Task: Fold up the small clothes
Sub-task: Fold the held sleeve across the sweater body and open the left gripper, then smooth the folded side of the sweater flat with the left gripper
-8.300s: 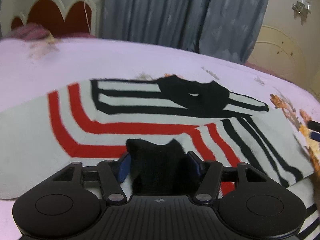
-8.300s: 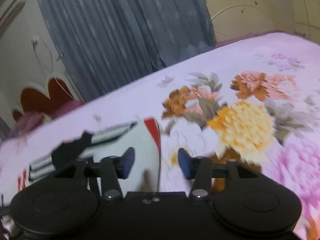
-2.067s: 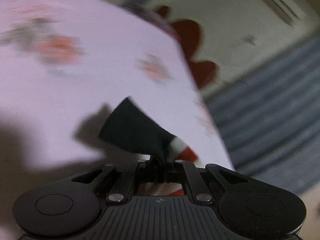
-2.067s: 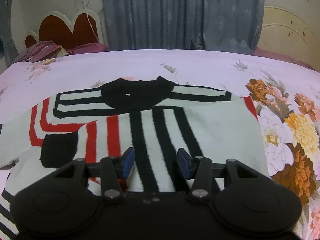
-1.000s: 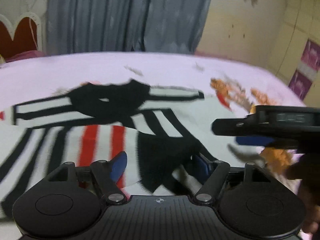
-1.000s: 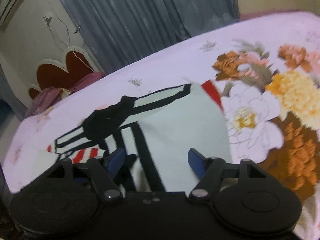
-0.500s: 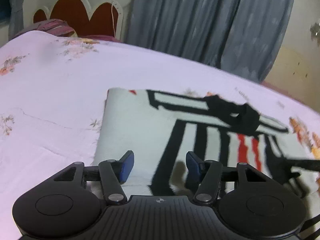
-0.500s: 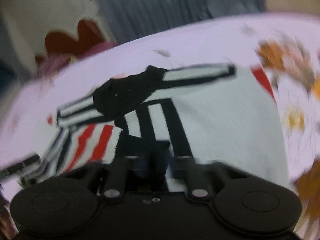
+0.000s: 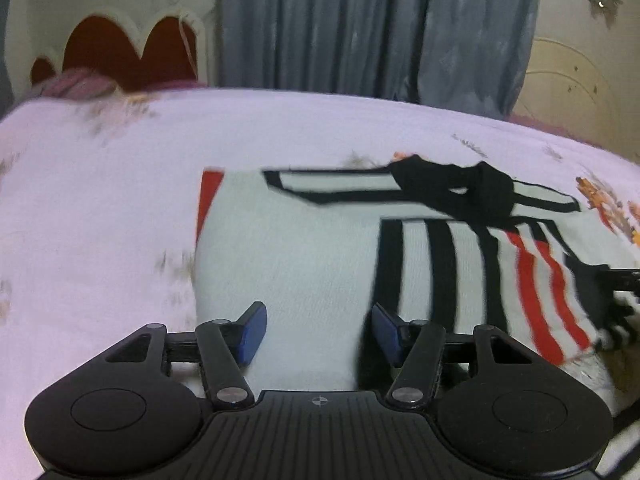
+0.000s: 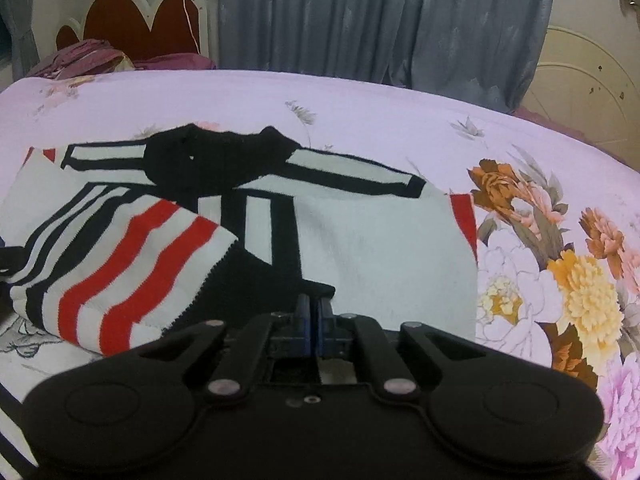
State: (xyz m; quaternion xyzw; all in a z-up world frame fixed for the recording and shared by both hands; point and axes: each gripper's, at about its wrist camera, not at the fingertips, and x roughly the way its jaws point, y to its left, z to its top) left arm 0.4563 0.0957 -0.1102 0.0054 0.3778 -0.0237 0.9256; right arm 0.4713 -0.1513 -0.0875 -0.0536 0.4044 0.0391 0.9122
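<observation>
A white knit sweater (image 9: 320, 240) with black and red stripes lies flat on the bed, its black collar (image 9: 460, 188) at the far side. My left gripper (image 9: 318, 332) hovers open over the sweater's plain white near-left part, and its blue pads stand apart with fabric beneath them. A red-striped sleeve (image 10: 132, 264) is folded across the sweater (image 10: 380, 240). My right gripper (image 10: 312, 312) is shut on that sleeve's black cuff (image 10: 280, 276). The right gripper (image 9: 612, 280) also shows at the right edge of the left wrist view, holding the cuff.
The bed wears a pale purple floral sheet (image 10: 560, 260). A red and white scalloped headboard (image 10: 132, 20) and crumpled purple bedding (image 10: 88, 56) sit at the far left. Grey-blue curtains (image 10: 360, 20) hang behind, and a cream cabinet (image 10: 580, 92) stands at the right.
My right gripper has closed on the black cuff and rolled level. My left gripper let go of the cuff, swung to the sweater's left side and narrowed a little.
</observation>
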